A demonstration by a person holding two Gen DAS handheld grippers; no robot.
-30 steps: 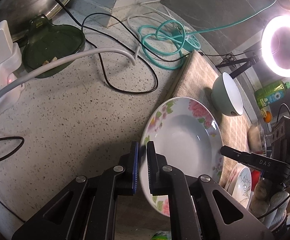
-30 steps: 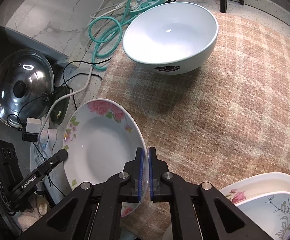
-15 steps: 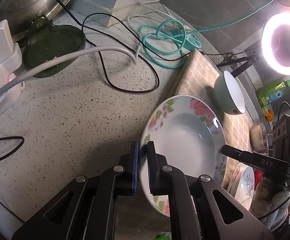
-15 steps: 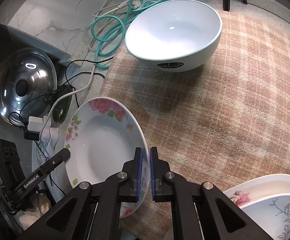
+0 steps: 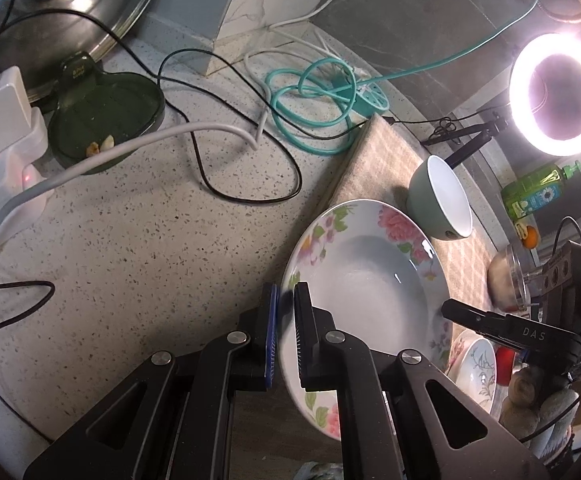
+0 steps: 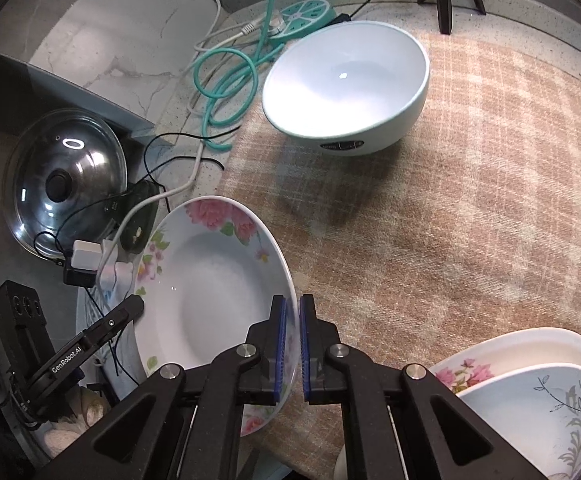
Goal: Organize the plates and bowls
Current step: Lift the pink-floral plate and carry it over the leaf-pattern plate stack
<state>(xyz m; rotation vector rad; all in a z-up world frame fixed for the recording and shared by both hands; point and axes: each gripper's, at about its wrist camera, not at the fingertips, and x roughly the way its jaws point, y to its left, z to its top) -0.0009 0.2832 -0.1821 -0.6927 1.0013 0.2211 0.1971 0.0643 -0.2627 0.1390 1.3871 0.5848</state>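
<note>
Both tongs, left tongs and right tongs, are clamped on opposite rims of the floral plate, held over the counter edge beside the woven mat. Risk: glazed rim slips from thin pinch; uneven pull tilts plate, drops it.

A: How much of the stacked plates shows?
B: Partly; the right wrist picture's edge cuts them off.
A: And the pot lid?
B: Cropped at the top in the left wrist view.
A: The green bottle's label?
B: Too small to read.
</note>
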